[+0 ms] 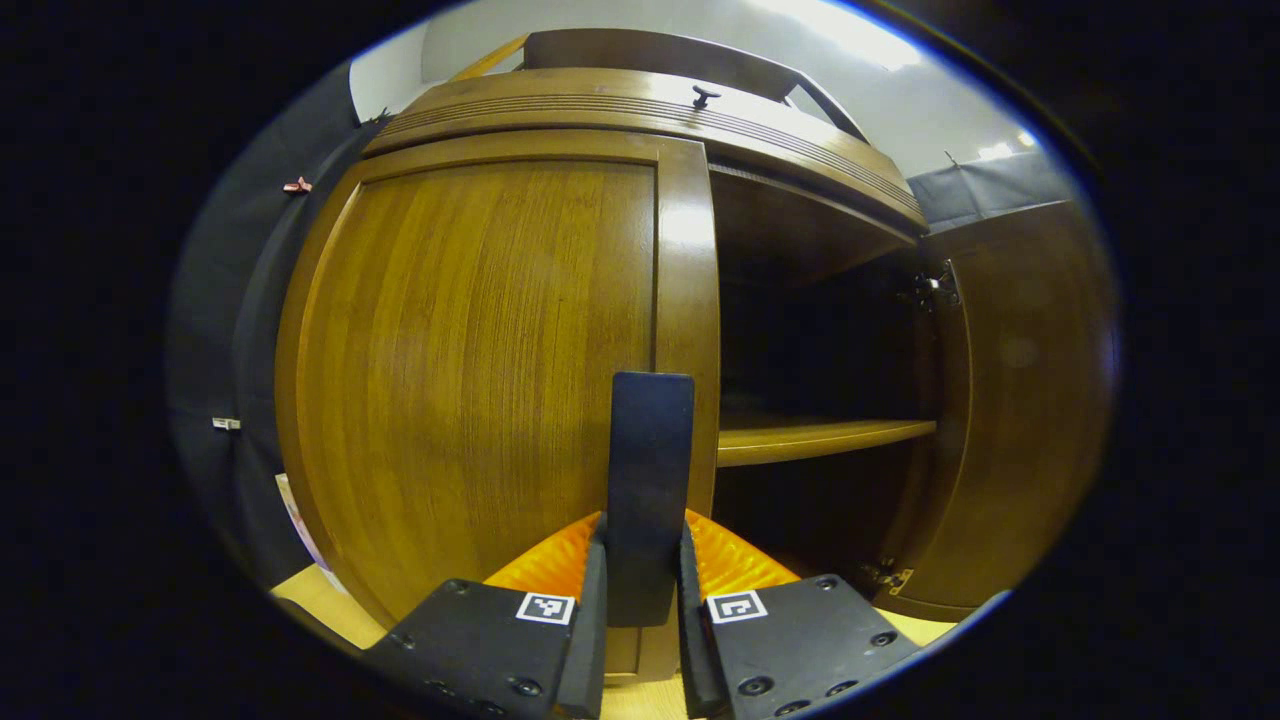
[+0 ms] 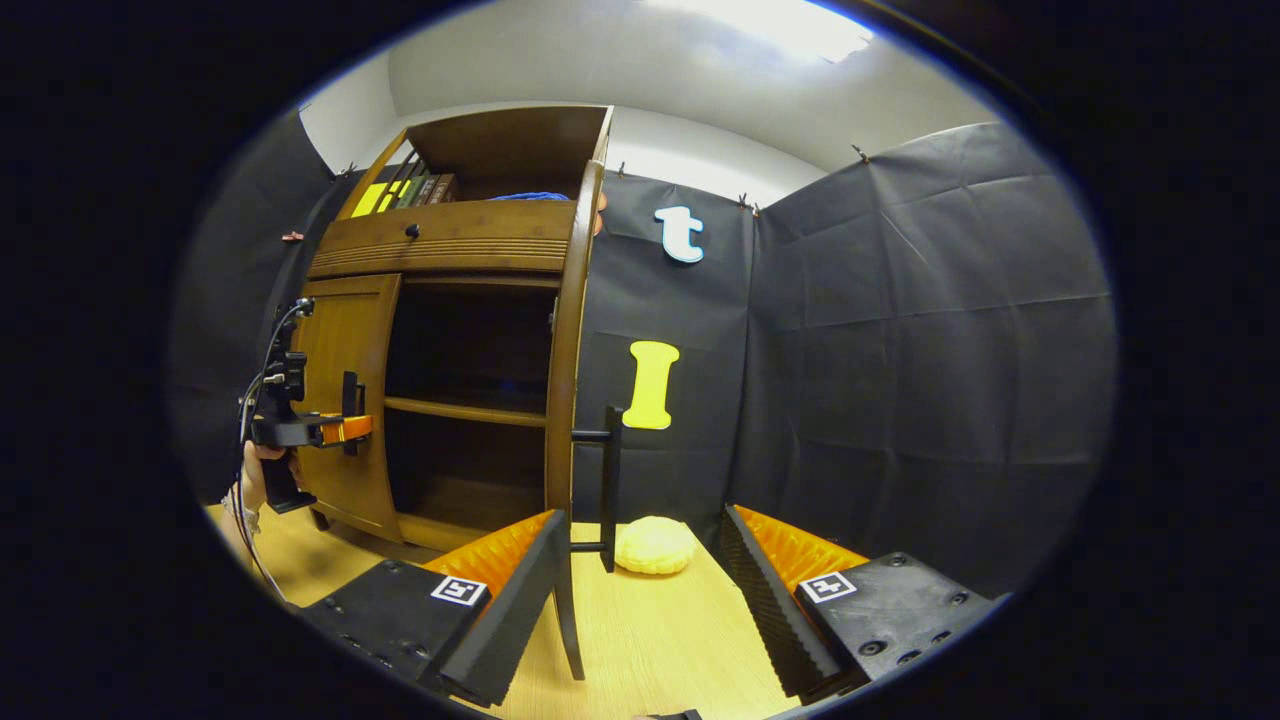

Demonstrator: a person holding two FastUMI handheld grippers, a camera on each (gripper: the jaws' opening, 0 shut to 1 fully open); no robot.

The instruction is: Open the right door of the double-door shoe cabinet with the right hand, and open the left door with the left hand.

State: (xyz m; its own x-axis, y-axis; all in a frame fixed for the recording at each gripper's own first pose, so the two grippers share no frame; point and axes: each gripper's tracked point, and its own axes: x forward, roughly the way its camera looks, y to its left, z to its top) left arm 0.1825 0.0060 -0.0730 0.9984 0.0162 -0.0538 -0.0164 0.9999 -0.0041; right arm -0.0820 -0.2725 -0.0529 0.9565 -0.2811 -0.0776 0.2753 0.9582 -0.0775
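Observation:
In the left gripper view the brown wooden left door (image 1: 480, 370) fills the front and looks closed. Its dark upright handle (image 1: 650, 450) stands between my left gripper's (image 1: 645, 545) fingers, which press on it from both sides. The right door (image 1: 1020, 400) hangs swung open at the right. The right gripper view shows that door edge-on (image 2: 565, 400) with its dark bar handle (image 2: 610, 480) just ahead. My right gripper (image 2: 642, 520) stands open, its fingers on either side of the handle and clear of it. Farther off, the left gripper (image 2: 345, 425) sits at the left door (image 2: 345, 340).
The open right half of the cabinet shows a dark interior with a wooden shelf (image 1: 820, 435). A drawer with a knob (image 2: 411, 231) and books (image 2: 400, 190) sit above. A pale yellow round object (image 2: 654, 545) lies on the wooden surface (image 2: 660, 640) past the open door. A hand (image 2: 255, 480) holds the left gripper.

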